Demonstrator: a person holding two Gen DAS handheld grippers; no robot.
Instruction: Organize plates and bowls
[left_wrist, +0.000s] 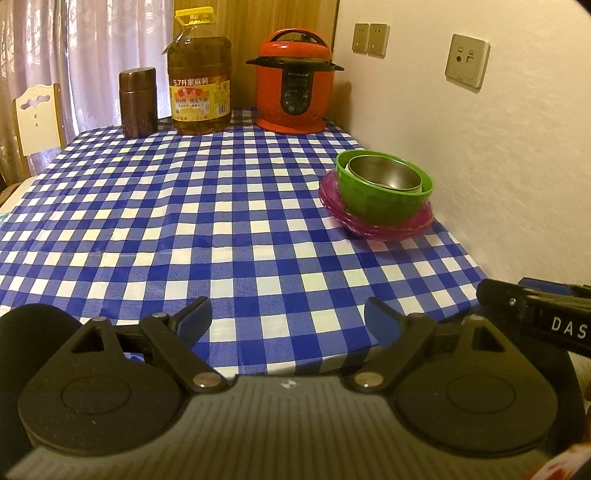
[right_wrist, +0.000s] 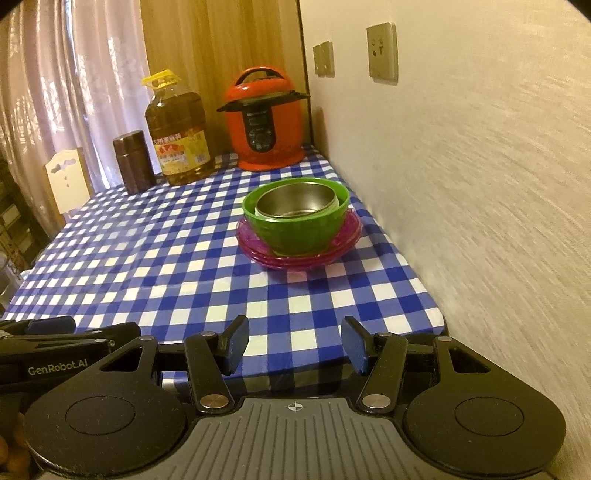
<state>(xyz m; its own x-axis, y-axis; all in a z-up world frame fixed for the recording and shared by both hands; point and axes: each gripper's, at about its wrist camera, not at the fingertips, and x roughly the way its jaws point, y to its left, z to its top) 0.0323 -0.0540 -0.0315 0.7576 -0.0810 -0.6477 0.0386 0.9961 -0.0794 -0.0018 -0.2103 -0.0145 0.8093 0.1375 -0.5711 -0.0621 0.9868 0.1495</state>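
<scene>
A steel bowl (left_wrist: 384, 173) sits inside a green bowl (left_wrist: 384, 201), which stands on stacked pink plates (left_wrist: 373, 225) near the wall on the checked table. The same stack shows in the right wrist view: steel bowl (right_wrist: 299, 203), green bowl (right_wrist: 295, 232), pink plates (right_wrist: 299, 258). My left gripper (left_wrist: 288, 317) is open and empty over the table's near edge. My right gripper (right_wrist: 293, 343) is open and empty, back from the stack at the near edge. The right gripper's body (left_wrist: 535, 314) shows at the left view's right side.
At the table's far end stand a red pressure cooker (left_wrist: 295, 81), a large oil bottle (left_wrist: 199, 77) and a dark brown canister (left_wrist: 138, 101). The wall (left_wrist: 498, 166) runs along the table's right edge. A chair (left_wrist: 35, 118) stands at the far left.
</scene>
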